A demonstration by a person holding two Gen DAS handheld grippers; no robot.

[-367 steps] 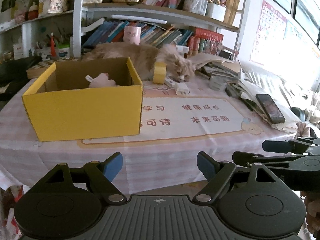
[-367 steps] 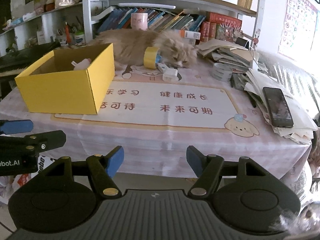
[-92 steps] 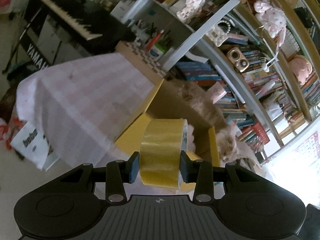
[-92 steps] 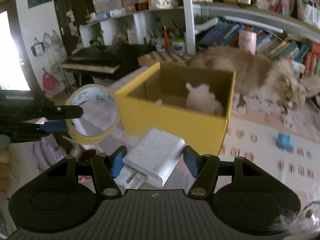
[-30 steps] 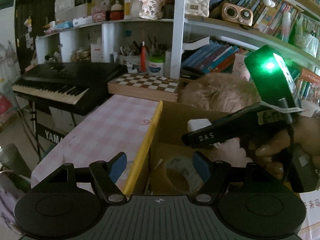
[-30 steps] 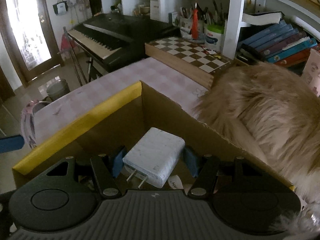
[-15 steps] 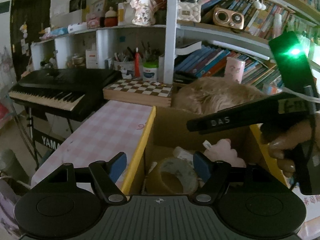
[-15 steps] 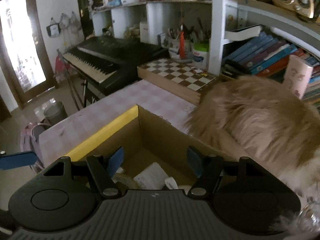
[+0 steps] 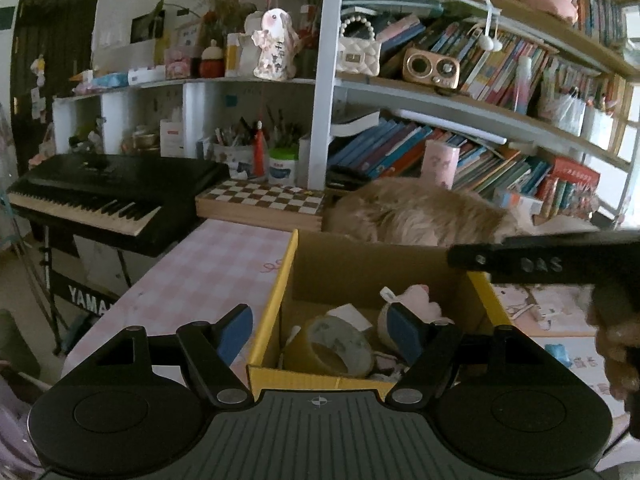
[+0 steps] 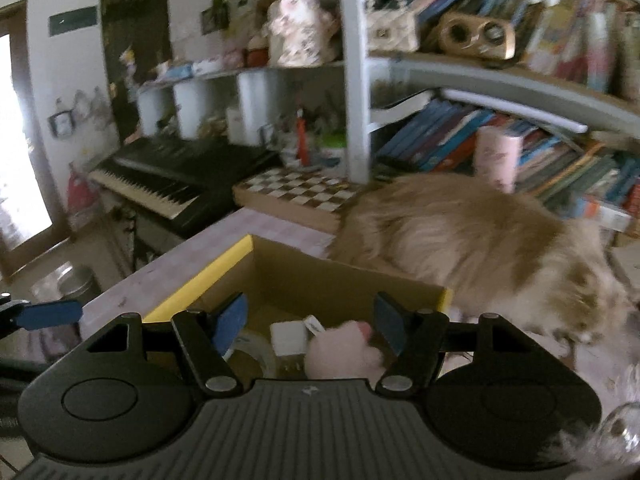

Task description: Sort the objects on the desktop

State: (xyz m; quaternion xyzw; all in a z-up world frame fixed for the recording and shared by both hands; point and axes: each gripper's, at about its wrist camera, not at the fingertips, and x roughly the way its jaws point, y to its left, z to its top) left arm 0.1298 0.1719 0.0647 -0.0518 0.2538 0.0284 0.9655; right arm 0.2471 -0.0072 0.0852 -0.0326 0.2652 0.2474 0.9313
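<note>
The yellow cardboard box point(image 9: 276, 304) stands on the pink checked tablecloth. Inside it lie the yellow tape roll point(image 9: 334, 346), the white charger point(image 10: 287, 338) and a pink plush toy point(image 10: 344, 354). My left gripper point(image 9: 320, 332) is open and empty just above the box's near edge. My right gripper point(image 10: 308, 326) is open and empty above the box; its black body point(image 9: 560, 266) crosses the right side of the left wrist view. The charger also shows as a white piece point(image 9: 348, 314) behind the tape.
A tan cat point(image 10: 460, 240) lies right behind the box. A chessboard point(image 9: 262, 198) and a black keyboard point(image 9: 100, 196) are to the back left. Bookshelves point(image 9: 460, 152) rise behind. A small blue object point(image 9: 557, 349) lies on the mat at right.
The right gripper has let the white charger fall into the box and is lifting back. The left gripper, empty after dropping the tape, has pulled back a little.
</note>
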